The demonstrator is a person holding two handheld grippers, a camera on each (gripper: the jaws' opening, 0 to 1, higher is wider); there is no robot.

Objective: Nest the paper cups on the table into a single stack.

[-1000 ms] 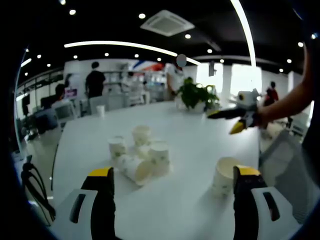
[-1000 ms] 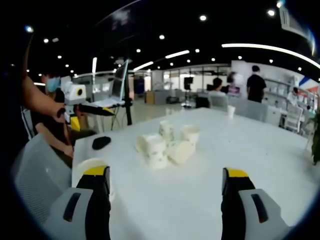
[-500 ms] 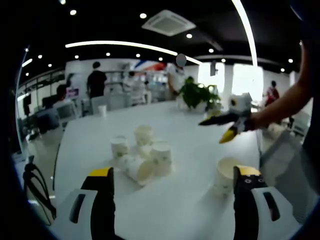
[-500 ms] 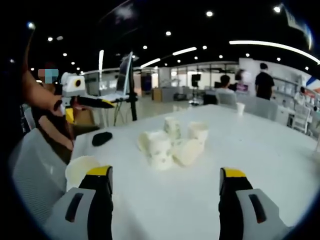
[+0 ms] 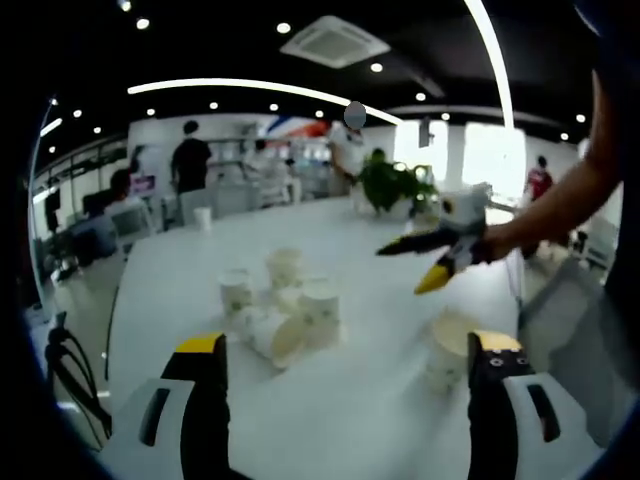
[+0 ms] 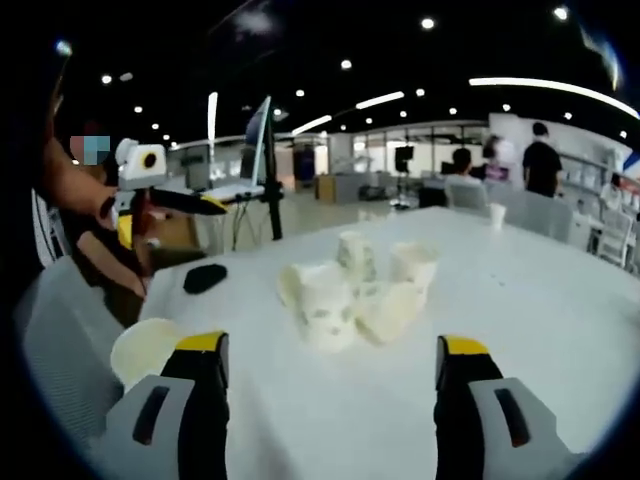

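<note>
- Both tongs, left (image 5: 342,370) and right (image 6: 330,370), stand spread and empty, ready for grasping.
- Small white paper cups (image 6: 345,295) cluster unstacked on the white counter (image 6: 520,300); one apparently lies tipped.

The room was a large open office with a black ceiling (image 5: 200,40) dotted with small round downlights and crossed by long curved light strips (image 5: 250,90), and a square air-conditioning vent (image 5: 334,42) was set into it. A wide white surface (image 5: 330,400) ran toward white walls, with a leafy potted plant (image 5: 392,187) at its far end, bright windows (image 5: 490,155) beyond it, and office chairs (image 5: 130,225) along one side. In the right gripper view, a monitor on a stand (image 6: 258,150) stood past the surface's edge, and people (image 6: 540,160) stood and sat in the distance among desks.
</note>
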